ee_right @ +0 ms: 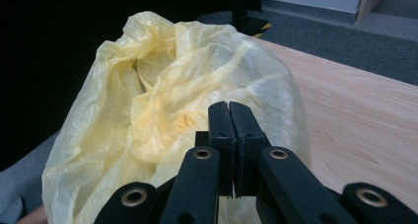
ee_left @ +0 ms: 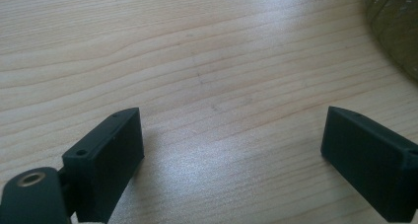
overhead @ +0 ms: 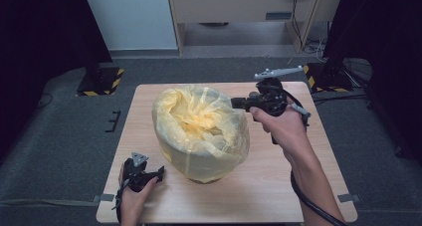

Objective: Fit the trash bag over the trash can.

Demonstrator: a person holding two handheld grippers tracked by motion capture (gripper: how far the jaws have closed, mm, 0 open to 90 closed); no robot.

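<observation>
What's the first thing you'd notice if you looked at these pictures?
The big yellow plastic bag jumps out first: it lines a bin in the middle of the wooden table, puffed up and crinkly. Next is the right gripper, held up at the bag's right edge with its jaws pressed together. The left gripper rests low by the table's near left corner, jaws wide apart.

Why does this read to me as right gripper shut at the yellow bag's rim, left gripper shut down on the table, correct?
Half right. The left gripper is open: the left gripper view shows its jaws wide apart over bare table. The right gripper is shut at the yellow bag, as you said.
</observation>
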